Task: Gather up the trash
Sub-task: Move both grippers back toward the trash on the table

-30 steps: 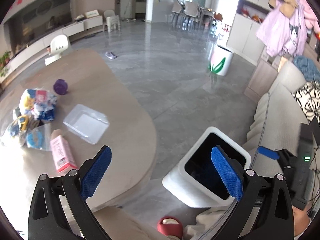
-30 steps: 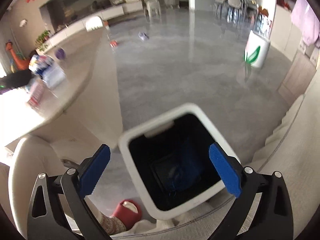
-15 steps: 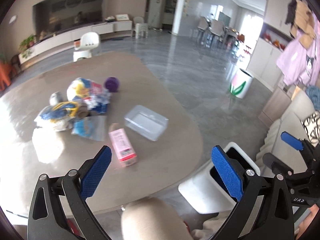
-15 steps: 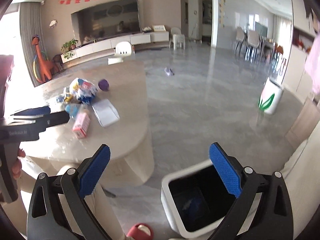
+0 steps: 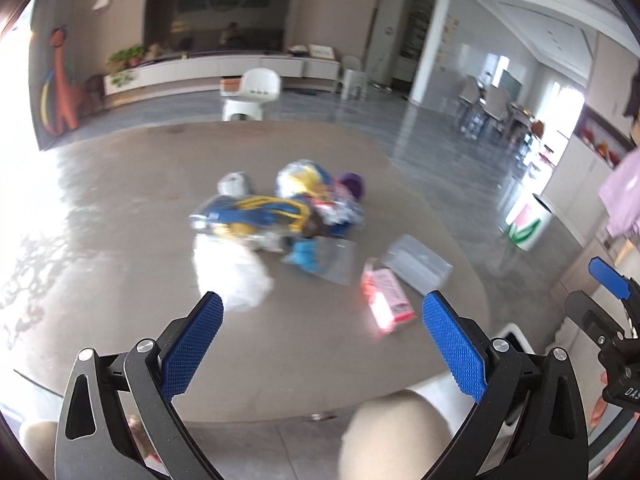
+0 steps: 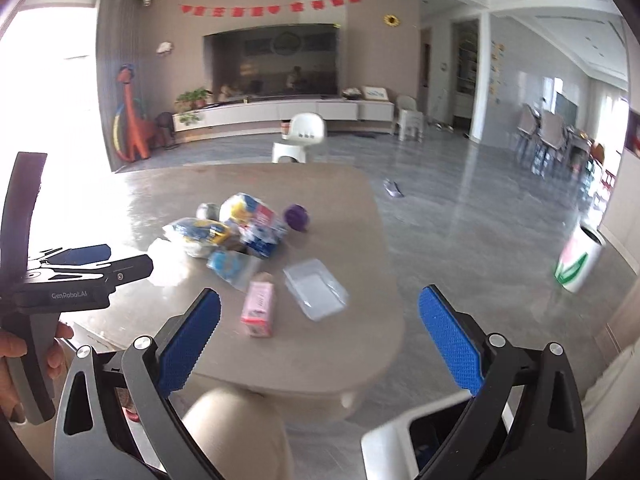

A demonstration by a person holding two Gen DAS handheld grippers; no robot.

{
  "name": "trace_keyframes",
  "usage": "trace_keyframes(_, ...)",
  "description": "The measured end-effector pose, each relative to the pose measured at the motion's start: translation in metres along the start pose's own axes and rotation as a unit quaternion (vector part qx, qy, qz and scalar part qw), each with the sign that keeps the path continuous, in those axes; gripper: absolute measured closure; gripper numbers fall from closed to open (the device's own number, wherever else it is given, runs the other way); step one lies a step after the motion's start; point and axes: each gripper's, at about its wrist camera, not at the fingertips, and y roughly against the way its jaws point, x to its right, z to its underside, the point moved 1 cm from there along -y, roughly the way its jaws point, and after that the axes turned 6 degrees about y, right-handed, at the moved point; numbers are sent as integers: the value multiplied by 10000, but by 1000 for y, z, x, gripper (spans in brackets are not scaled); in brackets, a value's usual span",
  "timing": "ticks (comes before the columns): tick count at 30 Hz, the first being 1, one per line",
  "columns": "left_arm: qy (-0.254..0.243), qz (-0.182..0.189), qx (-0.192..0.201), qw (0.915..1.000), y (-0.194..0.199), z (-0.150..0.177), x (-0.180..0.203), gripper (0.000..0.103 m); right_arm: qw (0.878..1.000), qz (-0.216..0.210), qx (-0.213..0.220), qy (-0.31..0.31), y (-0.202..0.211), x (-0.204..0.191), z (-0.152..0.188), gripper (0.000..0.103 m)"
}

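Trash lies in a heap on the beige table: a pink carton, a clear plastic tray, blue-and-yellow wrappers, a crumpled white bag, a blue packet and a purple ball. My left gripper hangs open above the table's near edge, empty. My right gripper is open and empty too, over the near edge. The white bin shows at the bottom right.
A person's knee sits under the table's near edge. A white child's chair stands beyond the table. A white bin with a green leaf print stands on the grey floor at right. A hand holds the left gripper.
Both grippers swung up and left, away from the white bin and toward the table. The trash heap now sits centred in both views; the bin has slid to the lower edge.
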Motion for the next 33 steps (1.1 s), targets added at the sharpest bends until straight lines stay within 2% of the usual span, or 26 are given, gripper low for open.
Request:
trace_keyframes(5,124,-189,153,9996,0,-10,-36,5,9997,-245,52,84,-23,-25,-19,4)
trace_keyframes(11,234,-281,-9,9993,-30,-15,-69,5,9989,-398,15,237,-52,-52,-31,4)
trace_keyframes(20,122,-133,-353,9992,-85,-10,-82,5,9975,-510,-175,451,-92,-76,-38,4)
trace_keyframes(27,225,-46,-653,9976,-127,-8,-91,5,9970,-431,-270,581,-107,-75,-32,4)
trace_keyframes(33,233,-181,-962,9949,-160,5,-92,6,9965,-403,-490,543,-121,-68,-16,4)
